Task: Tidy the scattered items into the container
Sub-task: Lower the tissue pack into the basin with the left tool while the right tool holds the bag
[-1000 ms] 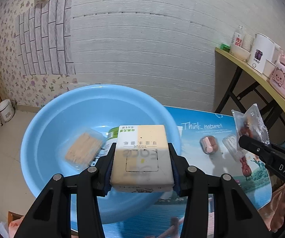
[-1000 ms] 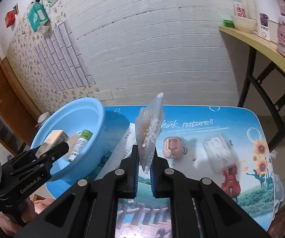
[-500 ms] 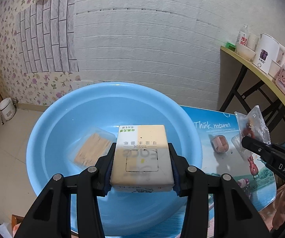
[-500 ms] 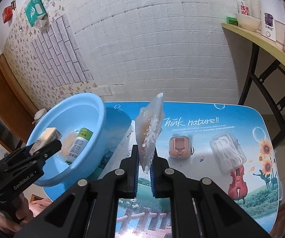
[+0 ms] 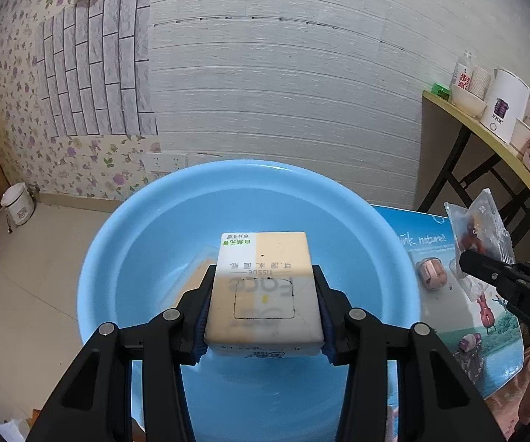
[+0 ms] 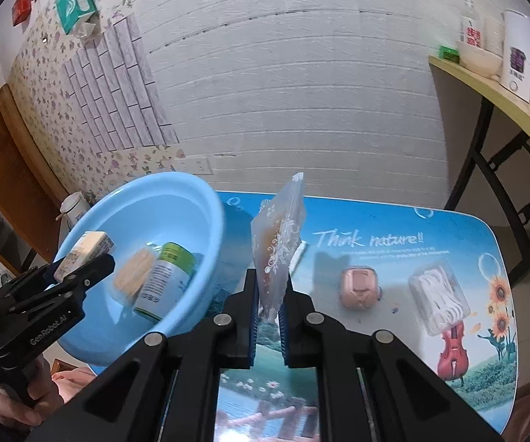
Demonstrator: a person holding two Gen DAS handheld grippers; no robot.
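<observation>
My left gripper (image 5: 263, 313) is shut on a cream tissue pack (image 5: 263, 287) and holds it above the light blue basin (image 5: 147, 243). The pack (image 6: 84, 248) also shows over the basin (image 6: 191, 199) in the right wrist view. In the basin lie a green-capped bottle (image 6: 161, 280) and a clear pack of wooden sticks (image 6: 132, 280). My right gripper (image 6: 268, 309) is shut on a clear snack pouch (image 6: 279, 243), upright above the table to the right of the basin. The pouch (image 5: 478, 228) shows at the right of the left wrist view.
On the printed tablecloth (image 6: 375, 250) lie a pink earbud case (image 6: 357, 287) and a clear box of white cord (image 6: 440, 302). A flat white item (image 6: 298, 258) lies behind the pouch. A shelf (image 5: 486, 136) with jars stands at the right. The wall is close behind.
My left gripper has carried the tissue pack left, from the basin's near rim to over its middle. My right gripper with the pouch has shifted a little toward the basin.
</observation>
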